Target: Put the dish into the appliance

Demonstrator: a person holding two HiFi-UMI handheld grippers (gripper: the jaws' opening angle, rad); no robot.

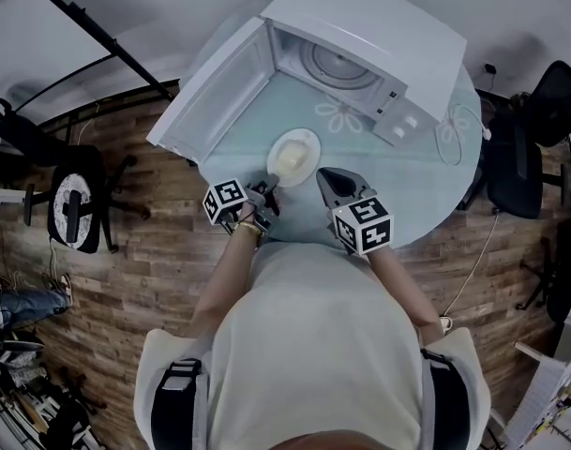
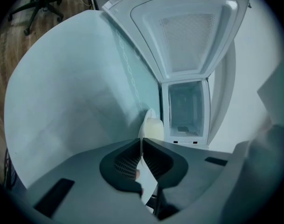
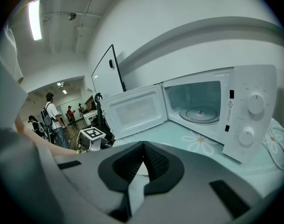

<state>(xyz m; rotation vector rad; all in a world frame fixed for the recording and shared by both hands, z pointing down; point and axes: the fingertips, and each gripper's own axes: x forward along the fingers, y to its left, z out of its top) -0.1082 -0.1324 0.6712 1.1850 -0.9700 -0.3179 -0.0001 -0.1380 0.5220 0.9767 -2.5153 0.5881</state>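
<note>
Grasp step: the left tongs (image 2: pixel 142 143) clamp the near rim of the dish (image 1: pixel 293 154), which lies on the desk (image 1: pixel 426 181) at frame centre, below the open microwave (image 1: pixel 360 59). The right tongs (image 3: pixel 142 147) are closed and empty. Next move: lift level, insert.

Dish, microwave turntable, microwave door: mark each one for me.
Dish (image 1: pixel 307 141): head view, bare far rim.
Microwave turntable (image 3: pixel 201 114): right gripper view, glass plate's centre.
Microwave door (image 1: pixel 213 101): head view, inner face.

dish (image 1: pixel 293 154) on table (image 1: pixel 426 172), before microwave (image 1: pixel 379 36)
</note>
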